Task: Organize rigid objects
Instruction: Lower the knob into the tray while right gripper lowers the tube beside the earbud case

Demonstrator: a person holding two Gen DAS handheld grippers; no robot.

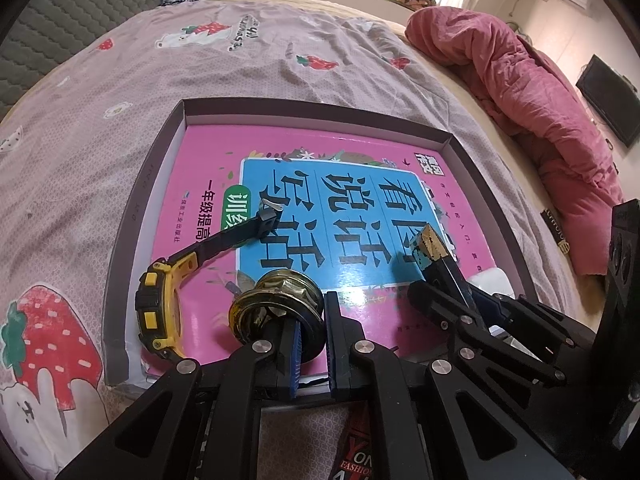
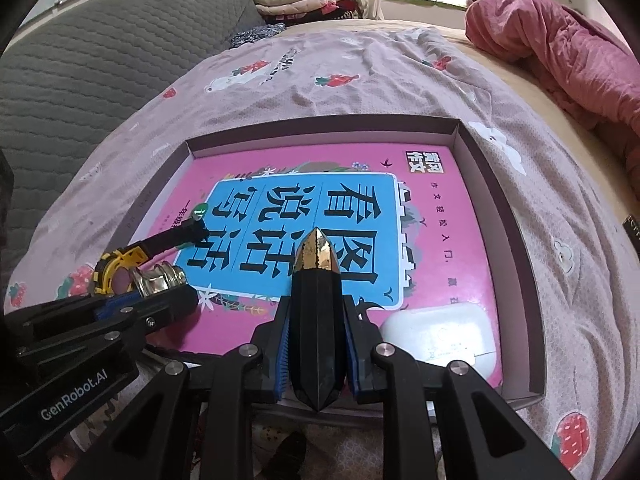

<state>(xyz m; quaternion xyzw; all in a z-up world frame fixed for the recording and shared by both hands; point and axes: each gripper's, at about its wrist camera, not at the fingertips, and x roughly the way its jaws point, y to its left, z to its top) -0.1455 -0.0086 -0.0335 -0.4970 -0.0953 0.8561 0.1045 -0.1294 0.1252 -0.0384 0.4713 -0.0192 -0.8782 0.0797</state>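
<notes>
While the left tool clamps a brass knob, the right tool grips a black crystal over the box.

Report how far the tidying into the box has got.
Done: the book, yellow watch and white earbud case already lie in the box. In hand: the left tool grips a brass fitting; the right tool grips a black, gold-tipped piece. Left: setting both down inside.
</notes>
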